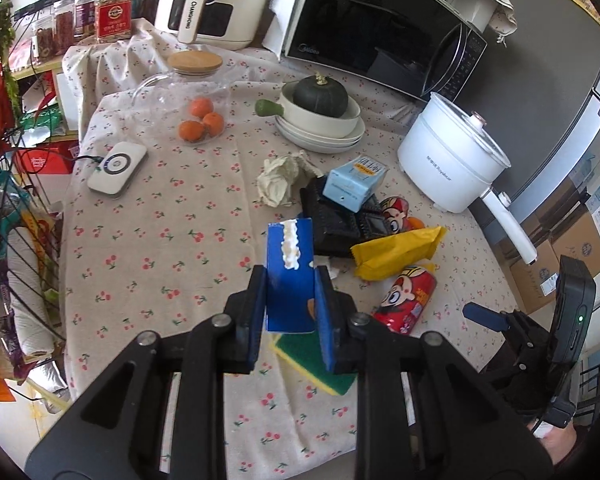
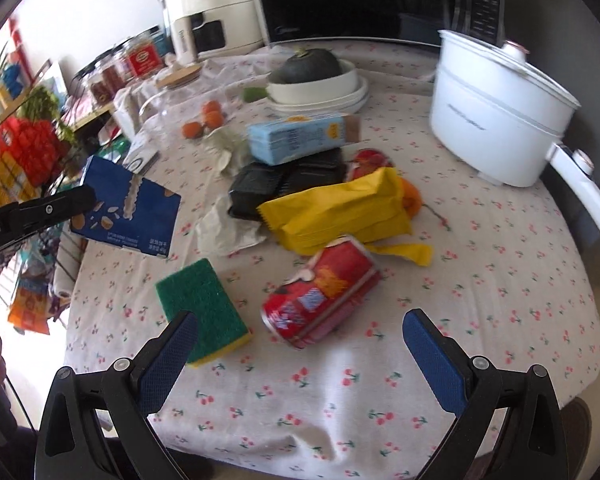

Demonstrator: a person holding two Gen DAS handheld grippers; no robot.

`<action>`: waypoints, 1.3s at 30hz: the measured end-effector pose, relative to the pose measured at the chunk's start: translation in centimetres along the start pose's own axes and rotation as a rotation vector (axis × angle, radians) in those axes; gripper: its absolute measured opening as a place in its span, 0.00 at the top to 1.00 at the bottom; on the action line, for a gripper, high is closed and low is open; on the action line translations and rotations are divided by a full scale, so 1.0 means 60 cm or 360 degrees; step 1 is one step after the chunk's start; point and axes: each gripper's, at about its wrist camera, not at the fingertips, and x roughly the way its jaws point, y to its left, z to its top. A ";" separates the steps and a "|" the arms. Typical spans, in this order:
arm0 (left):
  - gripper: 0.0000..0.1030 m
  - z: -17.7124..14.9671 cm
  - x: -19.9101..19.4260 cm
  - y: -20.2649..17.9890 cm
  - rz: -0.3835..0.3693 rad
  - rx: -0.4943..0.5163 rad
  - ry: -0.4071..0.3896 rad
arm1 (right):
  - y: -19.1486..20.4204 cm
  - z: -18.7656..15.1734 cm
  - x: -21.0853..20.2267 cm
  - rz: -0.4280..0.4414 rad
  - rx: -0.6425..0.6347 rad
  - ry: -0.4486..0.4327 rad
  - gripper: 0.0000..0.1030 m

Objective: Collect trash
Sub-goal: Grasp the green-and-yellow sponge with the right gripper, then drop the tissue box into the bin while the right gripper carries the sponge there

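Note:
My left gripper is shut on a torn blue snack box and holds it above the table; the box also shows in the right wrist view. My right gripper is open and empty, just in front of a crushed red can. A yellow wrapper, a black plastic tray, a light blue carton and crumpled paper lie in a pile at the table's middle.
A green and yellow sponge lies left of the can. A white electric pot stands at the right. Stacked plates with a squash, oranges, a microwave and an air fryer are at the back.

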 end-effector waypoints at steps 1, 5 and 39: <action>0.76 -0.005 -0.003 0.009 0.0020 0.0000 0.0000 | 0.018 -0.001 0.010 0.0013 -0.0050 0.0012 0.00; 0.75 -0.014 -0.012 0.044 0.0084 -0.0006 0.0002 | 0.087 -0.010 0.051 0.0066 -0.0231 0.0070 0.01; 0.76 -0.033 -0.015 -0.058 -0.0115 0.0161 0.0047 | -0.044 -0.041 -0.082 0.0018 -0.0141 -0.0101 0.40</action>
